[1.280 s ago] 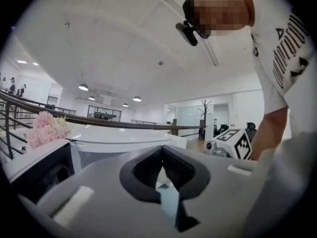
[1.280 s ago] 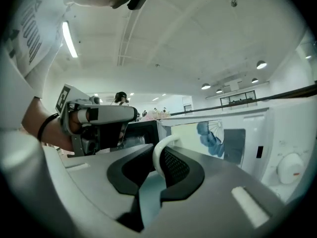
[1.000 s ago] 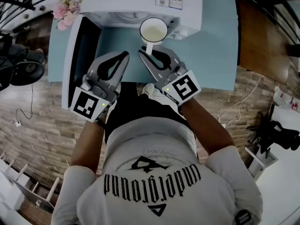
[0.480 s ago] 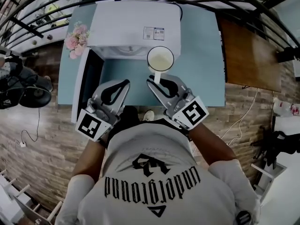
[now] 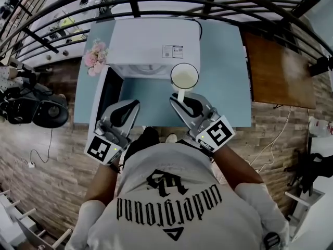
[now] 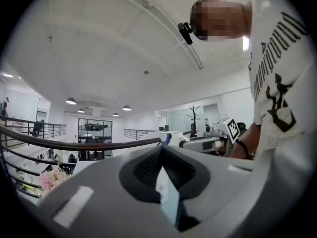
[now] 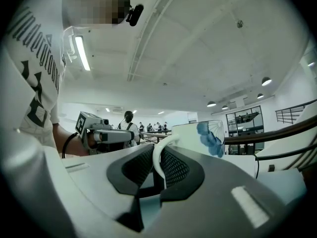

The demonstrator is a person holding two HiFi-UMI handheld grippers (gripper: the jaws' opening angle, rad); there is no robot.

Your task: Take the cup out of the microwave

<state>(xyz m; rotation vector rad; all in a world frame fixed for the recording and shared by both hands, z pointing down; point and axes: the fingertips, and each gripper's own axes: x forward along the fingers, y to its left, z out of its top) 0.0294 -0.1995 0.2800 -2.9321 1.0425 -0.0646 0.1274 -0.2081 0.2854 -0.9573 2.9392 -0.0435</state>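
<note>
The white cup [image 5: 184, 78] hangs above the light blue table [image 5: 229, 87], just in front of the white microwave [image 5: 156, 40], whose door [image 5: 106, 95] stands open to the left. My right gripper [image 5: 179, 99] is shut on the cup's handle. In the right gripper view the thin white handle [image 7: 158, 157] sits pinched in my right gripper [image 7: 157, 150], and the cup [image 7: 210, 133] shows a blue flower print. My left gripper [image 5: 136, 104] hovers beside it to the left, shut on nothing. Its tips meet in the left gripper view [image 6: 161, 145].
Pink flowers [image 5: 96, 59] stand left of the microwave. A dark railing [image 5: 156, 7] runs behind the table. A brown wooden top [image 5: 278, 69] lies to the right, and dark equipment [image 5: 36, 108] sits on the floor at the left.
Both grippers have risen together, and the cup has come up with the right one. The table and microwave now look smaller and farther below.
</note>
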